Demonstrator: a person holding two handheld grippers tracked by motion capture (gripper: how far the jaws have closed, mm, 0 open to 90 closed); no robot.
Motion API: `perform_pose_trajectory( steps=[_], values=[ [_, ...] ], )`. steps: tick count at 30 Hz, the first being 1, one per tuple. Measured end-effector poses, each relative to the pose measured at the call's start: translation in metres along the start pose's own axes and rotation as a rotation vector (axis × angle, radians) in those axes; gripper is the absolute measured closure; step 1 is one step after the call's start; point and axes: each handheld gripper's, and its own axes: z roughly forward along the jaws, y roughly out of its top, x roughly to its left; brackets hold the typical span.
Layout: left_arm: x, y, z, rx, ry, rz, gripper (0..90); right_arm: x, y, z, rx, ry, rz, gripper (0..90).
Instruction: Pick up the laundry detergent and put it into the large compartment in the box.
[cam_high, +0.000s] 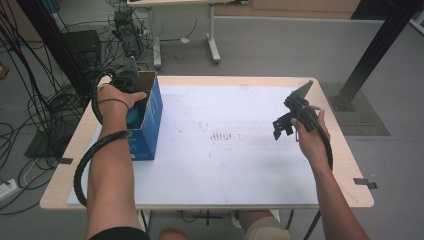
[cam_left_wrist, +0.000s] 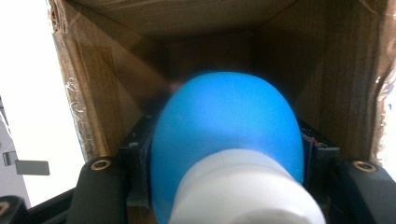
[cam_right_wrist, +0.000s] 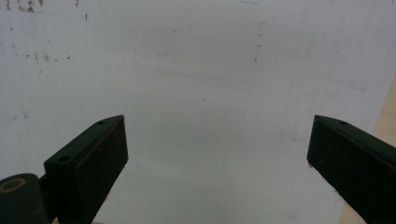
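The left hand-held gripper (cam_left_wrist: 224, 186) is clamped on a blue object with a white neck (cam_left_wrist: 226, 149), holding it down inside the open-topped cardboard box (cam_high: 150, 117) at the desk's left edge, apparently so it can be set on the box floor. The right hand-held gripper (cam_right_wrist: 217, 158) hangs with jaws wide apart and empty above the white desk (cam_high: 225, 150), well clear, seemingly kept out of the way.

High view overhead; gripper views close: box (cam_left_wrist: 116, 93) interior, table (cam_right_wrist: 210, 70).
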Motion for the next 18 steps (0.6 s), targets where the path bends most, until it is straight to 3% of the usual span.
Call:
perform_pose_trajectory(
  steps=[18],
  values=[
    [-0.0001, -0.0001, 0.0000, -0.001, 0.000, 0.001, 37.2, 0.0000, -0.0005, 0.0003, 0.000, -0.001, 0.000, 5.3]
  ],
)
